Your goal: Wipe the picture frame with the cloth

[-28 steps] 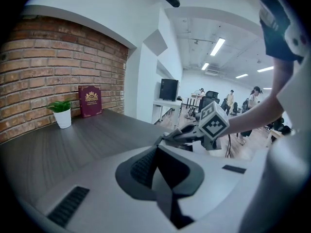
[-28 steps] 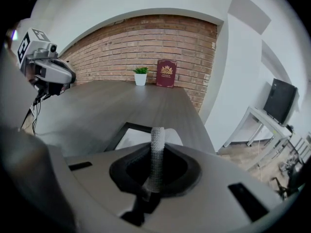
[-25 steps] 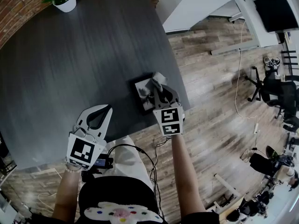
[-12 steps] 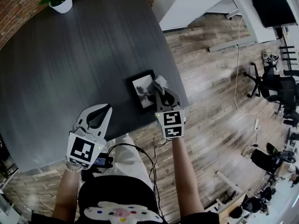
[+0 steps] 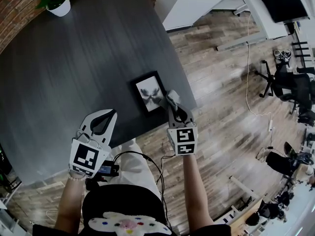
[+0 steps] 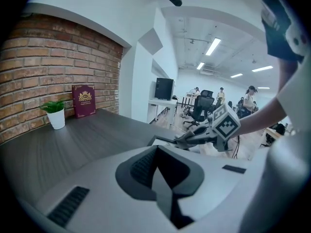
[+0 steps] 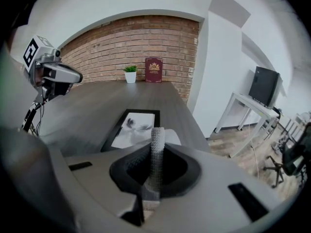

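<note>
The black picture frame [image 5: 149,92] with a pale print lies flat near the right edge of the dark table [image 5: 69,68]; it also shows in the right gripper view [image 7: 132,125]. My right gripper [image 5: 173,104] sits just at the frame's near right corner, shut on a grey cloth [image 5: 172,98]. The cloth [image 7: 155,152] stands as a narrow strip between the jaws. My left gripper [image 5: 114,113] hovers over the table's near edge, well left of the frame, shut and holding nothing [image 6: 156,148].
A potted plant [image 5: 59,1] and a red book [image 7: 154,70] stand at the table's far end by the brick wall. The table edge drops to wooden floor on the right, with office chairs [image 5: 290,90], a white desk [image 7: 248,106] and cables beyond.
My right gripper has drawn the cloth back off the picture toward the near right corner, leaving the print uncovered. The left gripper has stayed put.
</note>
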Demonstrator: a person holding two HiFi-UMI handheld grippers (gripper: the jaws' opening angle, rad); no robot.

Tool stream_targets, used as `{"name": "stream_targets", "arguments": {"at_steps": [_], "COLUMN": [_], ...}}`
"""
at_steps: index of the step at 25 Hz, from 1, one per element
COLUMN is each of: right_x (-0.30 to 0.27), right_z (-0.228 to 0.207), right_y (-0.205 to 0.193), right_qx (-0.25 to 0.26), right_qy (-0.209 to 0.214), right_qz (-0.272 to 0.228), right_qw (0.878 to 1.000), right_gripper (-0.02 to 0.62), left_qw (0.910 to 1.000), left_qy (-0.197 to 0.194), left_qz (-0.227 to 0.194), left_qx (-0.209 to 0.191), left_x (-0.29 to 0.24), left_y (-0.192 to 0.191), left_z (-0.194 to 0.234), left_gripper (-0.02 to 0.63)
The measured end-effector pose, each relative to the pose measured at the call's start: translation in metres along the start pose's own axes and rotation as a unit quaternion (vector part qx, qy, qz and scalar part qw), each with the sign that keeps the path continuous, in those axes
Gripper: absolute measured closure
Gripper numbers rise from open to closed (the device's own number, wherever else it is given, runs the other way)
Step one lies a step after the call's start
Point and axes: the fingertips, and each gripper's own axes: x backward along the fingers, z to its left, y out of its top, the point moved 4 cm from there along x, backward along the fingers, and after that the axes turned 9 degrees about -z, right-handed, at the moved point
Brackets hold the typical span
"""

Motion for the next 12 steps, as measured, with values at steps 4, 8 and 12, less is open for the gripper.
{"name": "stream_targets", "arguments": {"at_steps": [4,8,12], "right_x": [0.003,0.004,0.005], "right_z": [0.005,0.017,0.035], "right_y": [-0.003,-0.005,-0.003], "right_qx": [-0.013,-0.015,-0.018], "right_qy": [0.001,0.007,0.025], "right_qz": [-0.004,-0.006,-0.014], "right_qw": [1.000,1.000,0.999], "right_gripper": [0.571,0.571,0.571], "left_qw": [1.0000,1.0000,0.9999], "left_qy": [-0.006,-0.009,-0.011], "left_qz": [0.001,0.001,0.001], "left_qx": [-0.002,-0.003,-0.004], "left_x": [-0.002,-0.003,-0.003], "left_y": [0.001,0.000,0.001], "left_z": [-0.001,-0.002,-0.003], "left_gripper": [0.597,0.597,0.597]}}
